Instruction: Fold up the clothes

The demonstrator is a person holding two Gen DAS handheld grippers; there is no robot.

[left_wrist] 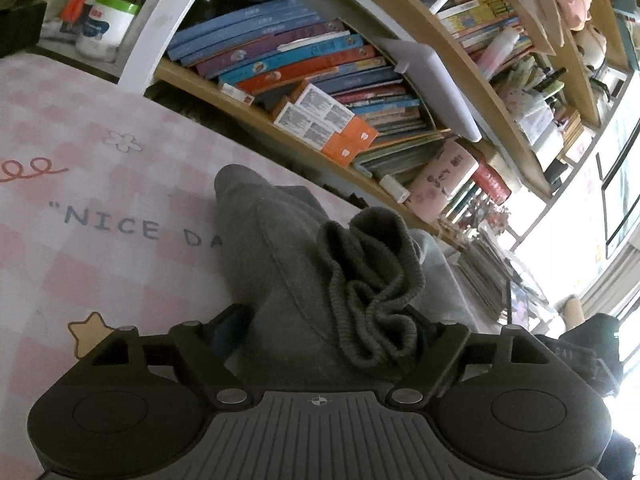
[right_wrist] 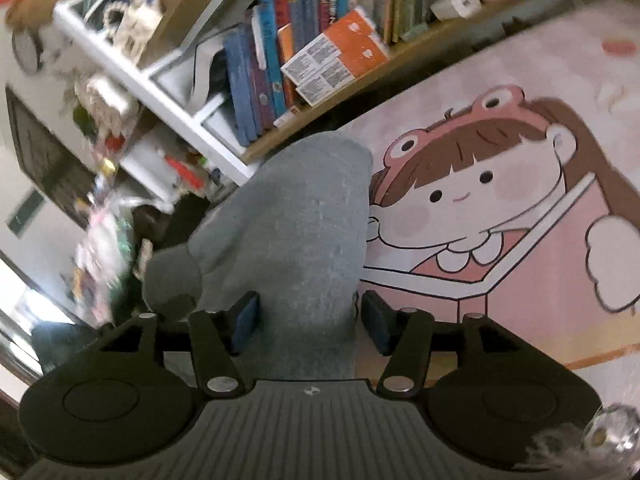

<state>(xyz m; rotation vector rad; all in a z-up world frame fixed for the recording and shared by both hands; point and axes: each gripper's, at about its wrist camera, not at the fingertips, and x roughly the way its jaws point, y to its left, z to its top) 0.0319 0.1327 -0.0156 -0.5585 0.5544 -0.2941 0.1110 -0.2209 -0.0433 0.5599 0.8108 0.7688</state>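
Both cameras ride low on the hand-held grippers, tipped slightly down and close over the pink printed mat. The left view faces across the mat's far edge to the bookshelf, tilted. The right view looks the same way. Both share the grey garment, the orange boxes and shelf.

The right tongs straddle a soft grey knitted garment, blue pads apart from the cloth, above a pink cartoon-girl mat; a crowded bookshelf stands behind.
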